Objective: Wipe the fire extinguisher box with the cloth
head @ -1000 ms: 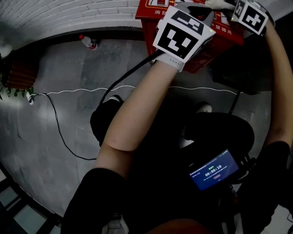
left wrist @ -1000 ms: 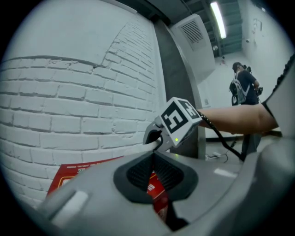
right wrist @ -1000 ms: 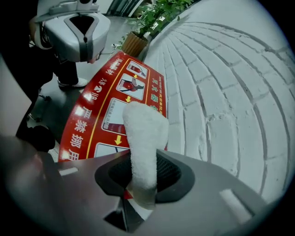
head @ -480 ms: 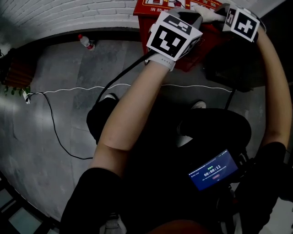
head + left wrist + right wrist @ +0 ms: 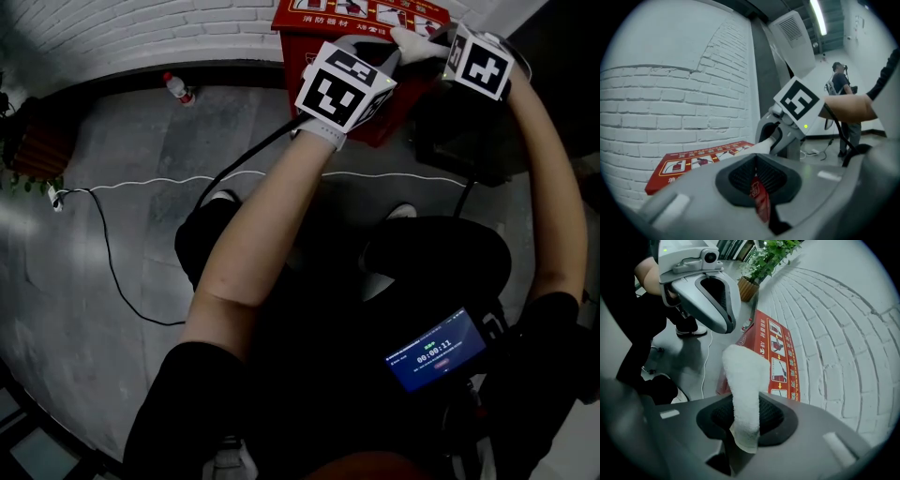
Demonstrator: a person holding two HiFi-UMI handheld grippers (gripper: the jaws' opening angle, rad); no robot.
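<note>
White terry cloth (image 5: pixel 743 380) sits pinched in your right gripper (image 5: pixel 743 425). The jaws are clamped on its lower end and the free end stands up towards the fire extinguisher box (image 5: pixel 780 352).

Against a second ago, both grippers have slid left in the head view. The cloth has travelled with them and now lies further in along the box top instead of out at its right end. More of that top has come into sight too, and the counter on the screen (image 5: pixel 436 352) at your waist has ticked on.

Your left gripper (image 5: pixel 757 187) grips nothing. Its jaws are closed together, with only a sliver of the red box showing through the slit. It hangs just beside the right one, near the box's front edge.

Now the box itself. It is red and stands on the grey floor (image 5: pixel 141 234), hard against the white brick wall (image 5: pixel 141 28). Its top carries a row of white pictogram panels inside a yellow border, with pale characters along the near edge. The front face is plain red and in shadow. From the left gripper view, the cloth looks to rest on the top.
</note>
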